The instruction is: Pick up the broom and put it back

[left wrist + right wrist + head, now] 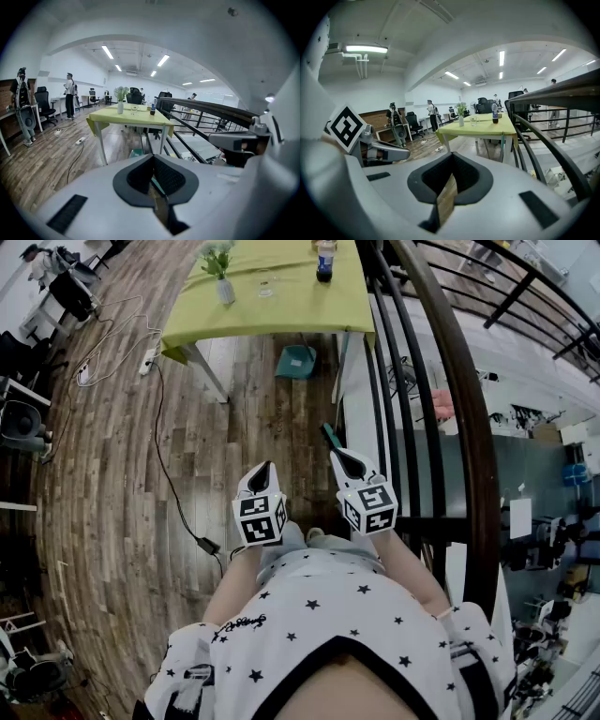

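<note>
The left claw point(265, 468) and the right claw point(339, 457) are both pressed together with nothing between them, side by side over the wood floor point(122, 474). What looks like the broom point(329, 436) shows only a short green handle end at eleven o'clock just beyond the right claw's tip, near the dark railing point(450, 381). The yellow-green table point(281, 296) stands well apart at twelve o'clock.

Green-clothed table point(281, 310), flower vase point(225, 290), bottle point(324, 266), maybe a glass point(266, 284), railing point(464, 418)
</note>
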A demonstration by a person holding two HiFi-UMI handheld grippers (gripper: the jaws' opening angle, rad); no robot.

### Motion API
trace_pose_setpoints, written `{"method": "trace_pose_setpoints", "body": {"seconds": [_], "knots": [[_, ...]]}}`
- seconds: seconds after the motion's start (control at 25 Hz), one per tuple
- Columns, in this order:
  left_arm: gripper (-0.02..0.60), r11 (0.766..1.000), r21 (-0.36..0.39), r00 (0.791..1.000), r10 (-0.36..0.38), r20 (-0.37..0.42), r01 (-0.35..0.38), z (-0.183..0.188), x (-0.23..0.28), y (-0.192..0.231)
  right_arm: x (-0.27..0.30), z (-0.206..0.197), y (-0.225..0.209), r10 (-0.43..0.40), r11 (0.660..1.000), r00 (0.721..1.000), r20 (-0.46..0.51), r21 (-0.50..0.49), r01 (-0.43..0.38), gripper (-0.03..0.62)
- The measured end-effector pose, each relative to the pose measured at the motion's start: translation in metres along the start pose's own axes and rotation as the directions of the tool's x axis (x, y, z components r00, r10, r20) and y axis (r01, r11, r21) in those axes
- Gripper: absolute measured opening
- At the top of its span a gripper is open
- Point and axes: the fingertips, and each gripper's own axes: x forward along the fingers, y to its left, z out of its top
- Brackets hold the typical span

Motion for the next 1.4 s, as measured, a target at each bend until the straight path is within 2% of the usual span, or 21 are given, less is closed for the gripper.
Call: {"method": "trace_pose_setpoints", "body": {"seconds": [0.36,0.68,1.08,1.4], "knots": [[0.011,0.999,0.048,0.999,-0.021,0.027,0.02,-0.004,-0.024,-0.016,-0.027,0.005,0.002,-0.051,0.998,0.996,0.077,0.027,0.049,-0.006],[0.011,0.999,0.043,0.999,-0.019,0.039,0.018,-0.011,-0.055,-0.011,-0.048,0.002,0.027,-0.044,0.999,0.996,0.072,0.02,0.043,-0.006],[0.011,0.999,0.043,0.999,-0.01,0.036,0.009,-0.017,-0.053,-0.02,-0.047,-0.007,0.019,-0.019,0.998,0.998,0.058,0.067,0.015,-0.006],[0.011,1.0,0.022,0.999,0.011,0.045,-0.012,-0.016,-0.051,-0.028,-0.049,-0.002,0.01,-0.006,0.999,0.998,0.066,0.038,0.003,-0.006]]}}
